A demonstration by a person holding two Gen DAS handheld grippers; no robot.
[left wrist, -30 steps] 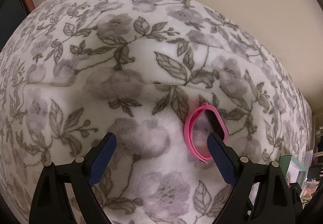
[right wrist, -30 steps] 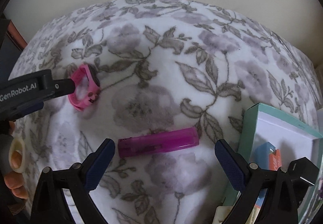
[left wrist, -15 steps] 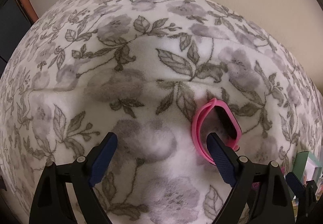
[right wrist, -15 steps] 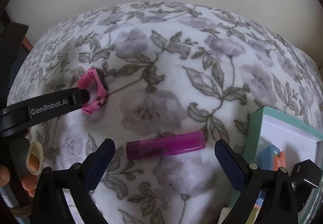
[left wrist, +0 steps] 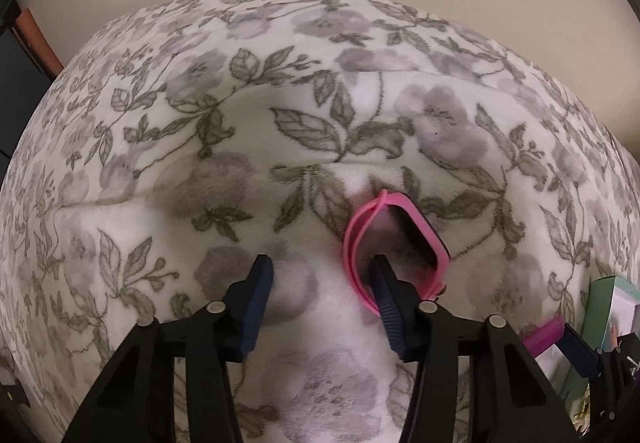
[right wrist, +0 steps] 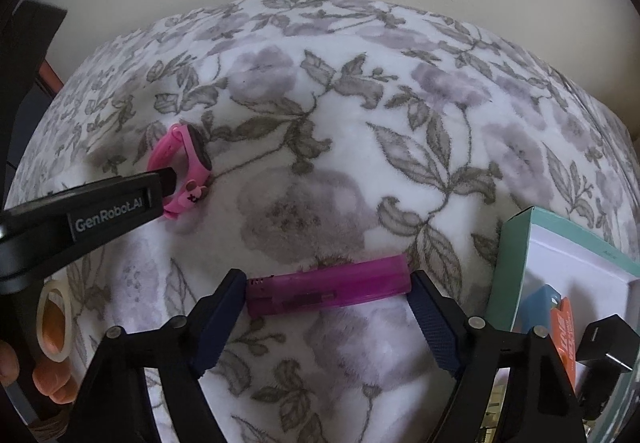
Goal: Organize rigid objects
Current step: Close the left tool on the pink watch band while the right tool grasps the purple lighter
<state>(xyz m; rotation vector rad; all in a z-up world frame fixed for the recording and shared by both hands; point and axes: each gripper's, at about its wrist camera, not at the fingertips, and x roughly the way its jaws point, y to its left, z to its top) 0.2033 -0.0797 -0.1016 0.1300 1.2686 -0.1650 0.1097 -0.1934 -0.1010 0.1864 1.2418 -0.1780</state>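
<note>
Both pairs of tongs had narrowed since the earlier frames, and the left pair had slid sideways across the floral blanket (left wrist: 304, 131) toward the pink watch (left wrist: 394, 243).

From the left wrist view, the left tongs (left wrist: 320, 283) had just been closing and stood about half open. One finger reached inside the loop of the watch's strap while the other stood outside it on bare blanket, so one side of the strap lay between the jaws; the pads did not yet press on it. The watch rested on its edge on the blanket with its dark face turned outward.

From the right wrist view, the right tongs (right wrist: 328, 295) had just been closing as well, and their pads met both ends of the purple lighter (right wrist: 328, 289), which lay flat and lengthwise across the gap. The left tongs entered that view from the left edge, tip at the watch (right wrist: 184, 171), well apart from the lighter. A teal box (right wrist: 516, 255) sat just beside the lighter's right end, open, with an orange item and a black block inside; their exact kind was unclear.
</note>
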